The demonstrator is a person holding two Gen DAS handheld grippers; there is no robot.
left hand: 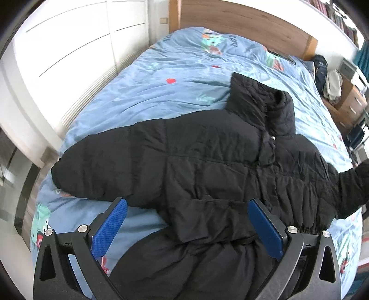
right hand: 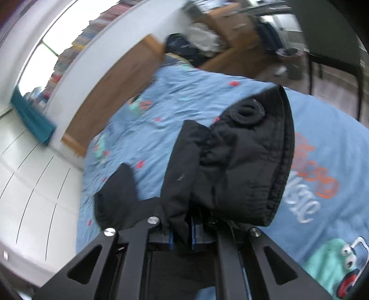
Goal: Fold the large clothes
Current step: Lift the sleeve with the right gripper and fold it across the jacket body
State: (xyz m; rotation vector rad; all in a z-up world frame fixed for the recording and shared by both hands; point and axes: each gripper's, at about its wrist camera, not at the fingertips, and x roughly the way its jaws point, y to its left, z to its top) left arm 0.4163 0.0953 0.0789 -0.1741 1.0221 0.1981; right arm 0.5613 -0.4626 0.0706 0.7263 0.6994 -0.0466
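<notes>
A big black puffer jacket [left hand: 207, 161] lies spread across the blue bed cover [left hand: 161, 76], collar toward the headboard and one sleeve reaching left. My left gripper [left hand: 186, 221] hovers above the jacket's lower part with its blue pads [left hand: 110, 228] wide apart and nothing between them. In the right wrist view my right gripper [right hand: 182, 233] is shut on the jacket's other sleeve [right hand: 230, 161], whose cuff end hangs lifted off the bed in front of the camera. The picture there is blurred by motion.
A wooden headboard [left hand: 242, 20] closes the far end of the bed and a white wardrobe [left hand: 69, 46] stands along the left. At the right are a wooden drawer unit [left hand: 350, 103] and a dark bag [left hand: 320, 69] with clothes piled by it.
</notes>
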